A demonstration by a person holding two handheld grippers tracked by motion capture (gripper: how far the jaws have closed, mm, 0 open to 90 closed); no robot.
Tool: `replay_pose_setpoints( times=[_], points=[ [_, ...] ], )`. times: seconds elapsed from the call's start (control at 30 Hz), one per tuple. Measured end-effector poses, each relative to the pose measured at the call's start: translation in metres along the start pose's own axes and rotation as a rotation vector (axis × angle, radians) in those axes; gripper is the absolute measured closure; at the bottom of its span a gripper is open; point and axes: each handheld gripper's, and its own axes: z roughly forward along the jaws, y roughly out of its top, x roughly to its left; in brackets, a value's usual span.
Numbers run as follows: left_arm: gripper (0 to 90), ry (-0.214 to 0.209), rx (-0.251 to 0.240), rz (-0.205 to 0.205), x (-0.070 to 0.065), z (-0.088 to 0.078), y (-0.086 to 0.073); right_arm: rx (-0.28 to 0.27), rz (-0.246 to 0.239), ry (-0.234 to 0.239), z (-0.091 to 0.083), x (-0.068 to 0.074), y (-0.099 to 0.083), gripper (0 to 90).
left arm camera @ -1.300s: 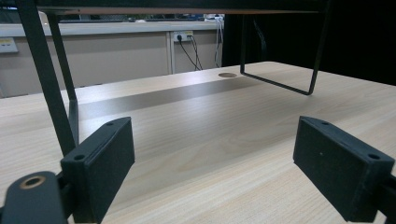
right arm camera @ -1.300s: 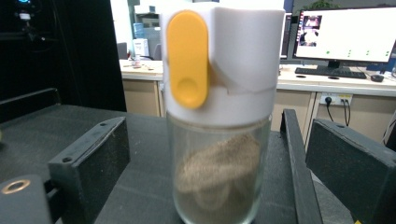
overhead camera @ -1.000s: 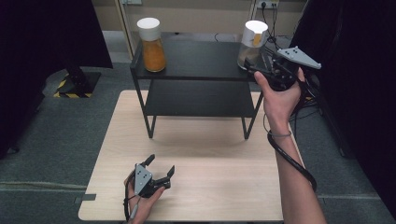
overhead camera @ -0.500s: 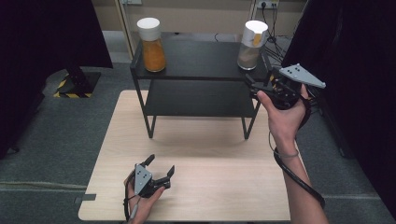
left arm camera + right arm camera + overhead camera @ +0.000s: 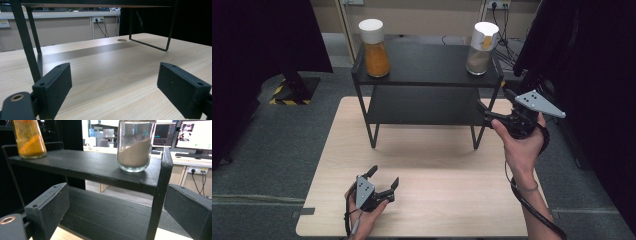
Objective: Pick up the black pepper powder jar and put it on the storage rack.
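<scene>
The right tool (image 5: pixel 492 111) is held at the right front corner of the black shelf (image 5: pixel 427 65), level with the gap between its two boards, its jaws spread wide with nothing between them. In the right gripper view the corner post of the shelf is seen between the spread jaws, apart from both. A jar of brown powder (image 5: pixel 481 48) is set on the top board near that right corner, just above and behind the tool. A jar of orange powder (image 5: pixel 374 41) is set on the same board at the shelf's left end, well apart from the first jar. The left tool (image 5: pixel 382 181) is rested low on the table (image 5: pixel 437 200) in front of the shelf, well apart from it, its jaws likewise spread and empty.
</scene>
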Motion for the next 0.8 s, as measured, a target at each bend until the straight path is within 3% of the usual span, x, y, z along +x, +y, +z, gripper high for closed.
replay_pose_setpoints(
  times=[0.3, 0.8],
  points=[
    [11.8, 0.0, 0.0, 0.001, 0.0, 0.0, 0.0, 0.017, -0.014, -0.009, -0.013, 0.001, -0.017, 6.2],
    [11.8, 0.001, -0.001, 0.001, 0.0, 0.0, 0.0, 0.057, -0.02, 0.03, -0.024, 0.003, -0.041, 6.2]
  ],
)
